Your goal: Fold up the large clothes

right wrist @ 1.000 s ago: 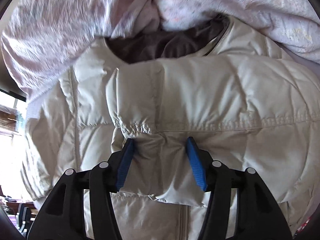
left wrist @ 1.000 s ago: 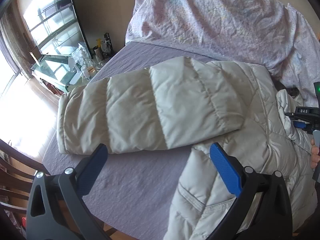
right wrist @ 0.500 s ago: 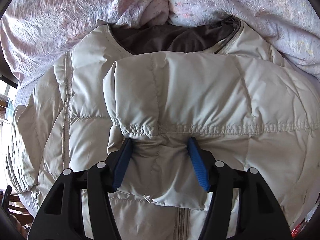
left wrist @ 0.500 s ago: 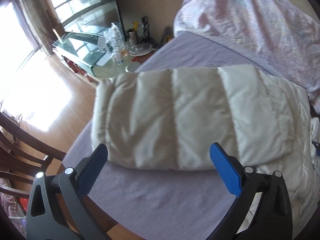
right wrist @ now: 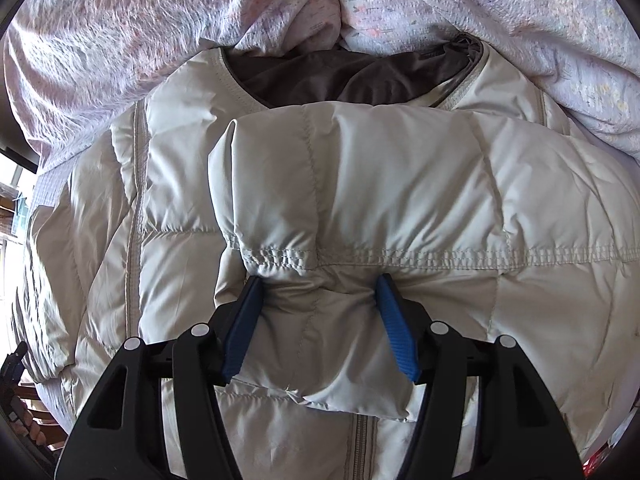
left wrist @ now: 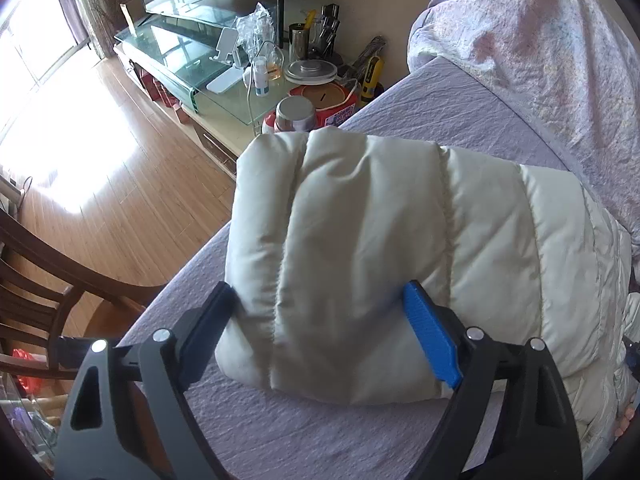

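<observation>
A cream quilted puffer jacket (right wrist: 400,184) lies on a bed, its dark grey lining showing at the collar (right wrist: 344,76). My right gripper (right wrist: 318,284) is shut on the cuff end of one sleeve, which is folded across the jacket's chest. In the left wrist view the other sleeve (left wrist: 380,232) stretches out over the lilac sheet (left wrist: 460,108). My left gripper (left wrist: 320,300) has its jaws on either side of that sleeve's cuff end, pressing into the padding.
A crumpled pink floral duvet (right wrist: 160,20) lies beyond the collar and also shows in the left wrist view (left wrist: 540,32). A glass TV stand with bottles and jars (left wrist: 256,68) stands past the bed's edge. A wooden chair (left wrist: 36,280) stands on the wooden floor at left.
My left gripper has moved forward to the spread sleeve's cuff and narrowed from wide open to gripping it. My right gripper keeps hold of the folded sleeve, almost still.
</observation>
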